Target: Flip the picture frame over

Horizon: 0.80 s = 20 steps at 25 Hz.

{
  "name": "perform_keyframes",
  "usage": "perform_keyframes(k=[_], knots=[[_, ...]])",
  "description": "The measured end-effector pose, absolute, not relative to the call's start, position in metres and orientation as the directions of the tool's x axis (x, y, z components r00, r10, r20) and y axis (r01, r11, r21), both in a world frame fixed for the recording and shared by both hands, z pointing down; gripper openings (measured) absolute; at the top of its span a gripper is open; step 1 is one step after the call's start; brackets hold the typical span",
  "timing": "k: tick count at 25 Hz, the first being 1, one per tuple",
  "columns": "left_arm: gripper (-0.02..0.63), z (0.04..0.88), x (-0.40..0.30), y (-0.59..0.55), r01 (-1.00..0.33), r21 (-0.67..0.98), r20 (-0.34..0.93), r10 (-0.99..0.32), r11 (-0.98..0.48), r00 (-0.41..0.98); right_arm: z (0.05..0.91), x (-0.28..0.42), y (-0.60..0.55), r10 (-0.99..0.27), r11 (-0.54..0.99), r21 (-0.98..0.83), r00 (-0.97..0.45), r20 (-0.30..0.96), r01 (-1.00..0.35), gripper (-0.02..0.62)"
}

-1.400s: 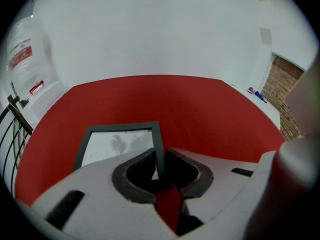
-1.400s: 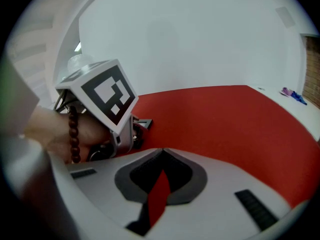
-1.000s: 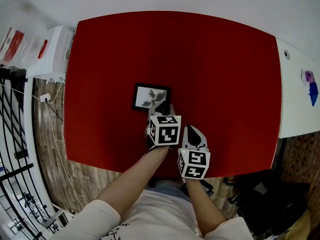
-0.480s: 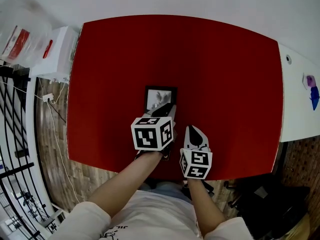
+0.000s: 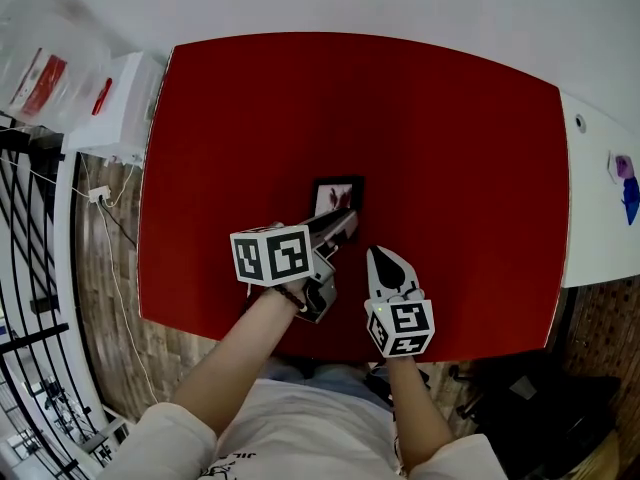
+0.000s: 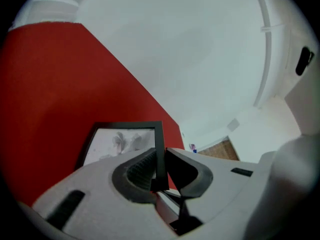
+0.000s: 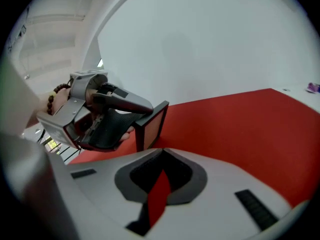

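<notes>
A small black picture frame [image 5: 337, 194] with a pale photo stands tilted up on its edge on the red table [image 5: 440, 118]. My left gripper [image 5: 343, 224] is shut on the frame's near black border, which shows clamped between the pads in the left gripper view, picture frame [image 6: 121, 141], left gripper [image 6: 160, 159]. In the right gripper view the frame [image 7: 154, 122] stands steeply, held from the left by the left gripper [image 7: 142, 109]. My right gripper [image 5: 386, 260] hovers just right of it near the table's front edge, shut on nothing, right gripper [image 7: 162, 153].
A white box [image 5: 128, 108] and plastic bags sit off the table's left edge. A white counter [image 5: 600, 198] with small purple and blue items adjoins the right side. A black railing and a cable lie on the wooden floor at left.
The left gripper rose and rolled, tipping the frame from flat on the table up onto its edge and shifting it rightwards. The right gripper moved slightly.
</notes>
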<state>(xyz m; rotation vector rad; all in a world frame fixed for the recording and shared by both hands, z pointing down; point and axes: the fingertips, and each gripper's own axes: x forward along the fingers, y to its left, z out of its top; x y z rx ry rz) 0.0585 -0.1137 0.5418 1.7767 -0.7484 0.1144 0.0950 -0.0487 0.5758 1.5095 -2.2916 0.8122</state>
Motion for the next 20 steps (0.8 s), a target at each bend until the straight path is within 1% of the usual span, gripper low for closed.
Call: perform_keyframes(k=[5,12,18,19,20], knots=[[0.069,0.527,0.06,-0.116,-0.358,0.925,0.28,-0.41,-0.126,0.868,0.567,0.081,-0.049,-0.753,0.367,-0.26,-0.449,0.481,-0.893,0.006],[0.069,0.513,0.045,-0.122,-0.053,0.999,0.052,-0.434,0.01,0.9,0.553,0.067,-0.058,-0.756,0.444,-0.211,-0.49,0.433,-0.871,0.006],[0.069,0.517,0.027,-0.117,0.036,0.999,-0.036,-0.404,-0.009,0.914,0.551,0.043,-0.062,-0.693,0.574,-0.192,-0.597,0.405,-0.796,0.009],[0.069,0.518,0.025,-0.117,0.047,0.999,-0.048,-0.403,-0.012,0.914,0.553,0.039,-0.061,-0.675,0.598,-0.19,-0.617,0.404,-0.779,0.023],[0.069,0.518,0.022,-0.118,0.058,0.998,-0.058,-0.403,-0.012,0.913,0.554,0.035,-0.061,-0.661,0.617,-0.187,-0.632,0.405,-0.764,0.051]])
